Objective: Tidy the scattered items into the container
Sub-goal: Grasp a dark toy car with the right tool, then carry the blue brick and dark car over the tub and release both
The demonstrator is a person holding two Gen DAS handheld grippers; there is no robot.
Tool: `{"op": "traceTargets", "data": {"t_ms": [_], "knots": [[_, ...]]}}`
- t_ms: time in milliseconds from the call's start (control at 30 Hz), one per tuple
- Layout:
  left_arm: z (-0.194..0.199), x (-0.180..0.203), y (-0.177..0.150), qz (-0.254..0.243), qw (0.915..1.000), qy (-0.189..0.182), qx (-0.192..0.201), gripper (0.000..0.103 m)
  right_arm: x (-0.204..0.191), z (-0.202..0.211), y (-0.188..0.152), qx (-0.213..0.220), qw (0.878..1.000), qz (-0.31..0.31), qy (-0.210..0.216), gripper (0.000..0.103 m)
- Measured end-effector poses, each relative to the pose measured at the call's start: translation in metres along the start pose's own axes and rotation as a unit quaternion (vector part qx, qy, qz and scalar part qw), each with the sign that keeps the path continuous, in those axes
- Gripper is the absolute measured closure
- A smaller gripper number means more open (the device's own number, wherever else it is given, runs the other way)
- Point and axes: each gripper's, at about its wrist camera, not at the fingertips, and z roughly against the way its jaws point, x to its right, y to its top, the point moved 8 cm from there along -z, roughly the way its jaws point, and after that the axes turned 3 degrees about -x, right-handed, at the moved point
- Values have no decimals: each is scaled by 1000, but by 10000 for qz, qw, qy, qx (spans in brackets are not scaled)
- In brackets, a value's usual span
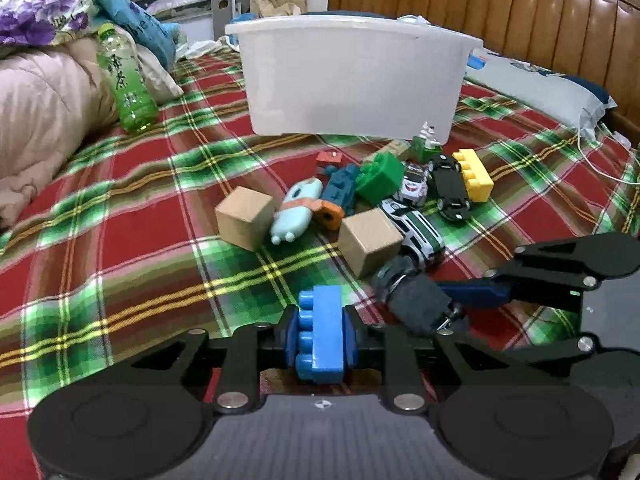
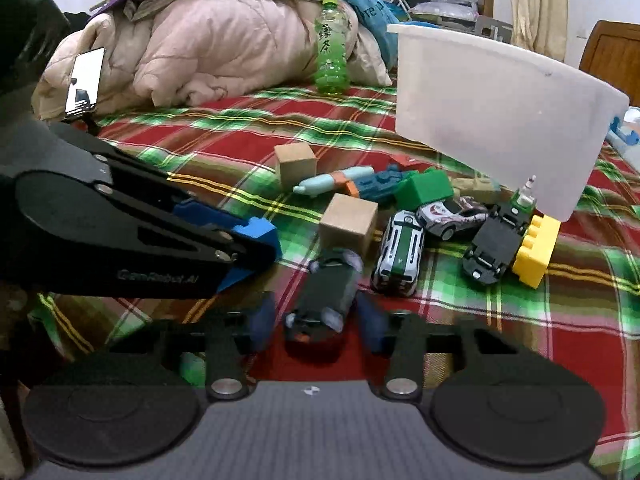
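My left gripper is shut on a blue studded brick, held just above the plaid bedspread; in the right wrist view the brick shows at its tip. My right gripper sits low on the bed with an overturned dark toy car between its blue pads, which lie against the car's sides. The same car shows in the left wrist view. The white plastic container stands beyond the toy pile.
Scattered in front of the container are two wooden cubes, a green-white car, a white car, another overturned car, a yellow brick, a green brick and a pale blue toy. A green bottle leans on a quilt at left.
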Motion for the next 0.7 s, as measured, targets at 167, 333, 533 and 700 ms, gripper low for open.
{"op": "traceTargets", "data": {"t_ms": [167, 333, 533, 700], "knots": [[2, 5, 5, 2, 10000, -81, 57, 77, 15, 14, 3, 55, 9997, -144, -197, 70], [9, 12, 15, -91, 9998, -112, 165, 77, 36, 27, 7, 121, 9985, -248, -476, 70], [-2, 8, 0, -34, 10000, -44, -74, 72, 46, 33, 7, 180, 9975, -361, -584, 70], [-5, 15, -8, -126, 9999, 63, 99, 79, 40, 24, 2, 65, 9980, -347, -515, 70]]}}
